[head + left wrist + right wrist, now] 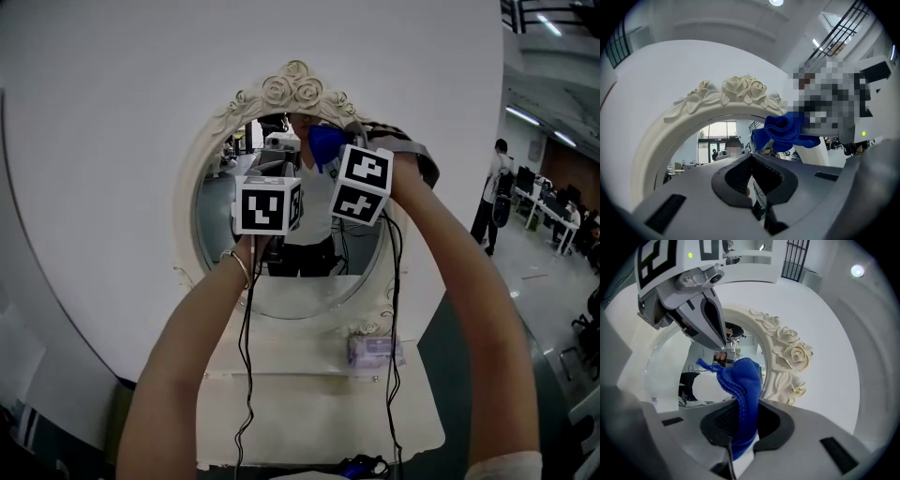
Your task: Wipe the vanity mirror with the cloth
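The right gripper (740, 427) has its jaws clamped on the lower, bunched end of the blue microfibre cloth (740, 376), so that a loose wad stands out ahead of the jaw tips. Straight ahead of that wad lies the oval vanity mirror (212, 225), close under the carved rose crest (295, 86) of its cream frame; whether the cloth actually touches the glass cannot be told. The left gripper (753, 185), just beside the right one and a little lower, has its jaws drawn almost together with nothing between them, and it points at the same glass. The cloth looks light, soft and limp: it will likely fold and drag rather than push, so the present hold low on the bunch suits it, keeping the hard jaws off the glass, which is smooth, stiff and presumably breakable. By count: one cloth, one mirror, two grippers, two black cables (246, 375) hanging beneath them, one white vanity table (309, 403) below, and one small packet (375, 352) on it under the right gripper.
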